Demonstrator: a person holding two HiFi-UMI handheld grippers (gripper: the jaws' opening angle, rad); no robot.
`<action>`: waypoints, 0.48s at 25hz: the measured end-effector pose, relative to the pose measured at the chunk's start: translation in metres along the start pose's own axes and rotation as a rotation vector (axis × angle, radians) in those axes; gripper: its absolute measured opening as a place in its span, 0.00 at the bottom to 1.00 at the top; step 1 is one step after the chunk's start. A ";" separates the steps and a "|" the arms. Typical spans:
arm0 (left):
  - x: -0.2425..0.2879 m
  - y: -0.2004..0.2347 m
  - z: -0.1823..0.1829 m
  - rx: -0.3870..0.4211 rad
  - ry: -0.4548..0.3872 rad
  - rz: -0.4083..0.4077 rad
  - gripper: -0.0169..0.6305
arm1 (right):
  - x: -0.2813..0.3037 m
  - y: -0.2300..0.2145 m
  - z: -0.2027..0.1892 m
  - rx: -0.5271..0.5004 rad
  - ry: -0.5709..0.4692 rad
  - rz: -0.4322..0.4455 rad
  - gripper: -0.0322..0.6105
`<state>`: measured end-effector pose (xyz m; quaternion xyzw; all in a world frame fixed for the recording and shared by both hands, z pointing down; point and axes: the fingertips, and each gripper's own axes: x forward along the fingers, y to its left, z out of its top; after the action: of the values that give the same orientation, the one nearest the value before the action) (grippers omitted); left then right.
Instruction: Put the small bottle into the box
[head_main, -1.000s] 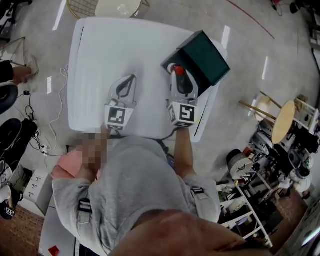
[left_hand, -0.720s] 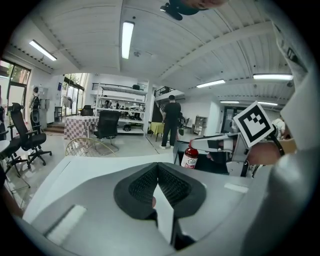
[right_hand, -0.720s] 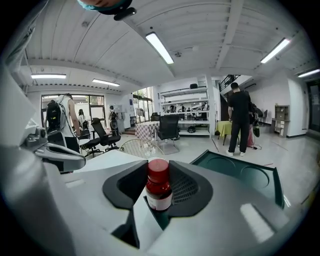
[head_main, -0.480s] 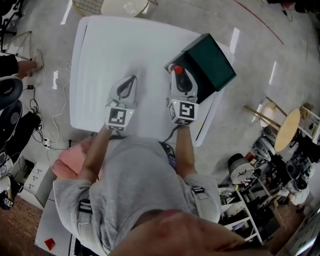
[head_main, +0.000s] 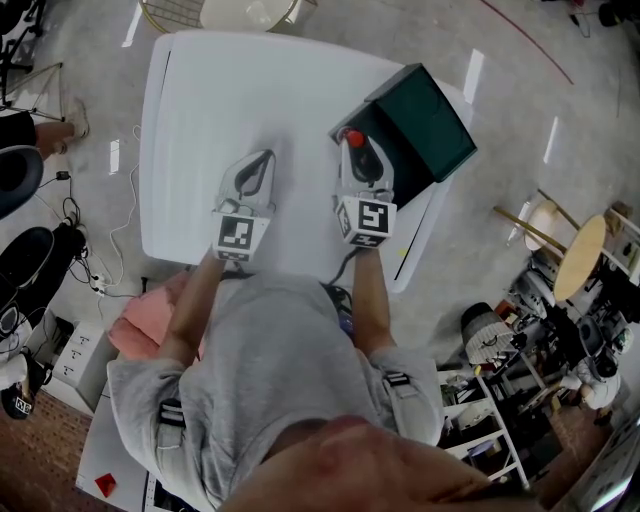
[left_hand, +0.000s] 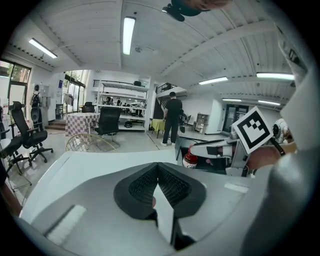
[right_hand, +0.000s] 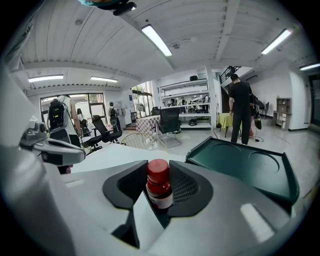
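Head view showed a dark green box (head_main: 415, 115) on the far right corner of a white table (head_main: 220, 100), one corner seeming to reach past the table's edge. Its inside was dark, and its contents could not be made out. The right gripper (head_main: 355, 150) held the small bottle (right_hand: 159, 186) upright between its pads, red cap up, at the box's near left wall. Whether the bottle had crossed the rim was unclear. Left of the box stretched broad white tabletop, where the left gripper (left_hand: 159, 182) hovered with its jaws pressed together on nothing. The person's torso hid the table edge nearest them.
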<state>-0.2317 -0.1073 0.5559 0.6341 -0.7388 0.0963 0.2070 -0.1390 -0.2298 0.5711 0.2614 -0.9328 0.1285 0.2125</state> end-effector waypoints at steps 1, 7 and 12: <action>0.001 0.000 0.000 0.000 -0.001 0.001 0.04 | 0.000 0.000 -0.002 0.000 0.005 0.001 0.26; 0.001 -0.002 -0.001 -0.002 0.001 0.001 0.04 | 0.000 0.001 -0.009 0.008 0.016 0.001 0.26; 0.004 -0.001 -0.002 -0.011 -0.005 0.003 0.04 | 0.003 0.002 -0.013 0.000 0.026 0.014 0.26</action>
<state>-0.2303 -0.1099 0.5594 0.6320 -0.7409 0.0907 0.2084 -0.1378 -0.2246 0.5835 0.2531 -0.9317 0.1335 0.2237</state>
